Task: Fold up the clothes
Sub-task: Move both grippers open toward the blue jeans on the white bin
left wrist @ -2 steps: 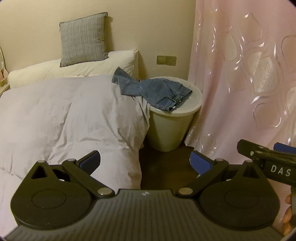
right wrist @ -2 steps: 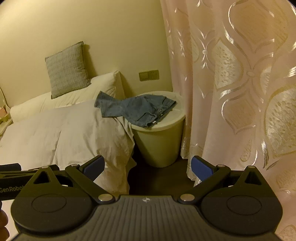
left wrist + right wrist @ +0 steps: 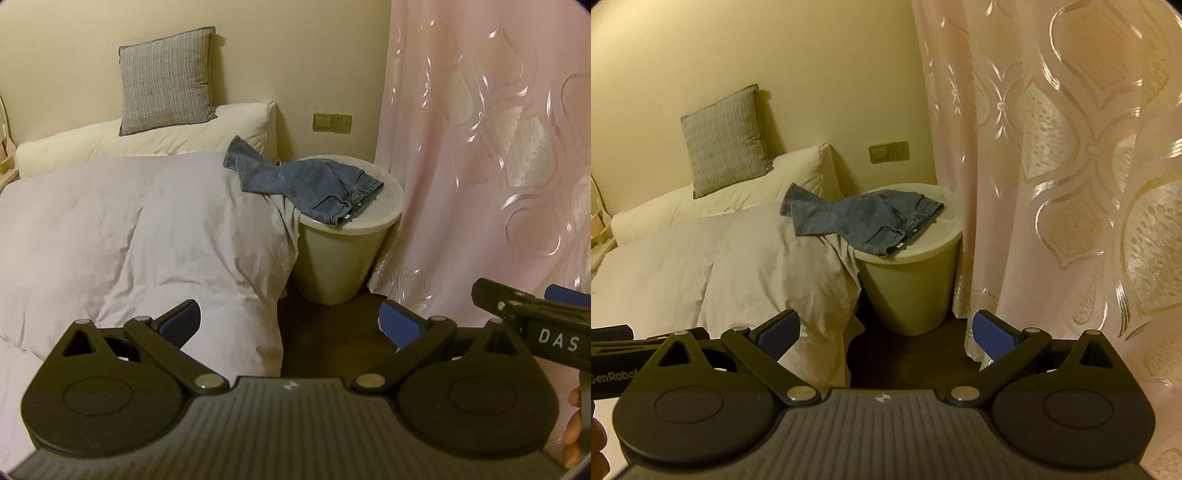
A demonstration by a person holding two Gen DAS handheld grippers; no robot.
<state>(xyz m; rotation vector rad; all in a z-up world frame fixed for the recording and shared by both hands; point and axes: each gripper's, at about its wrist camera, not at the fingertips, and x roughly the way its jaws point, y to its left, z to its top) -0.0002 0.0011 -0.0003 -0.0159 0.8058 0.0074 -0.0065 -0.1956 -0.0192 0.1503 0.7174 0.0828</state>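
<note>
A pair of blue denim shorts lies crumpled, half on the round white bedside table and half on the corner of the bed's duvet. My left gripper is open with nothing between its blue pads, well short of the shorts, over the bed's edge and the dark floor. My right gripper is also open and empty, held alongside at about the same distance. The right gripper's side shows at the right edge of the left wrist view.
A patterned pink curtain hangs close on the right. A grey cushion leans on the wall above white pillows. A wall socket plate sits behind the table. A strip of dark floor runs between bed and curtain.
</note>
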